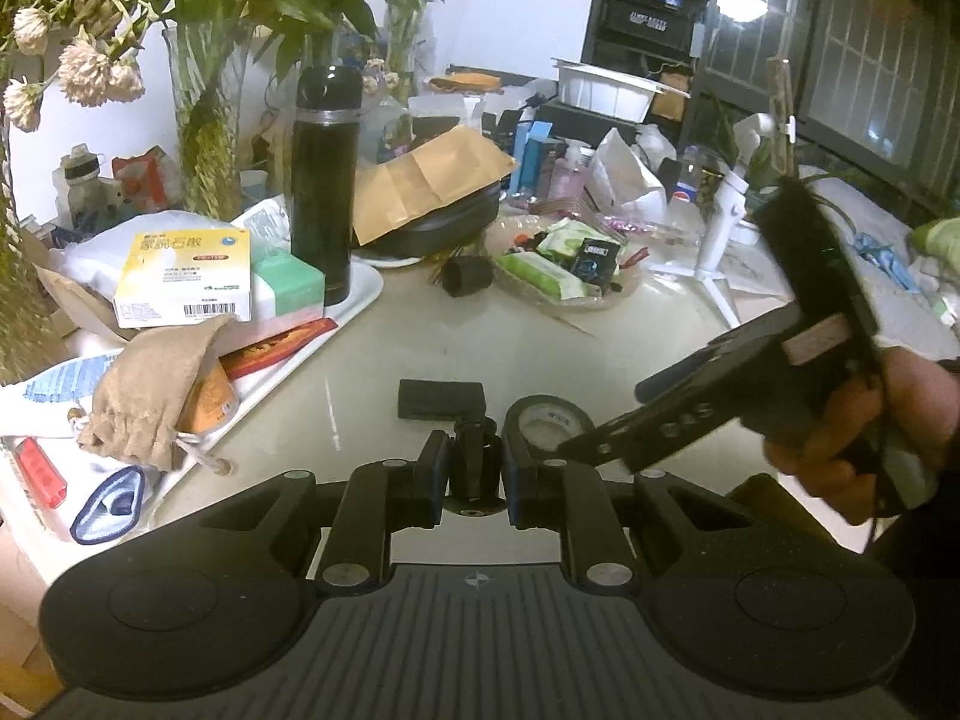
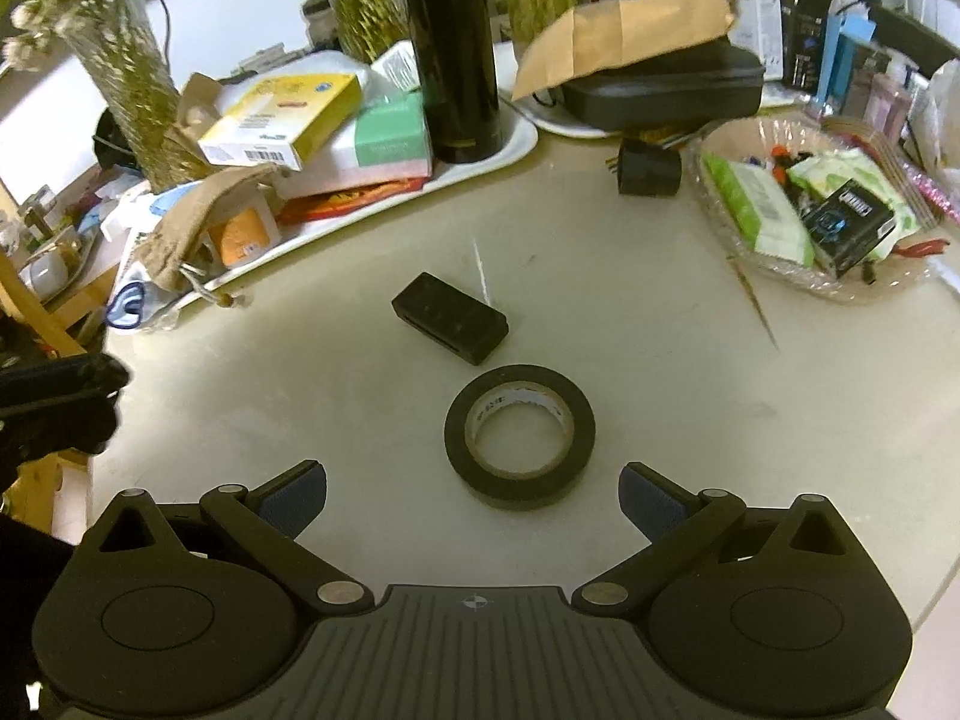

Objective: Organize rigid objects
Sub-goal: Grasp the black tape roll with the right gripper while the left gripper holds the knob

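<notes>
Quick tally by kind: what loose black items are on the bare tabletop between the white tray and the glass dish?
Black tape roll: 1
Flat black rectangular block: 1
Black plug adapter: 1
Small black cylindrical piece held in the left tongs: 1 (held, not lying loose)
Total: 4

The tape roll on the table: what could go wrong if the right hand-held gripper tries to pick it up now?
1. The tape roll lies flat, so the open right hand-held gripper may slip off its low rim.
2. The black box lies just beyond the roll and could get pushed.
3. The left hand-held gripper, shut on a small black part, is very near the roll, so the two may collide.
</notes>
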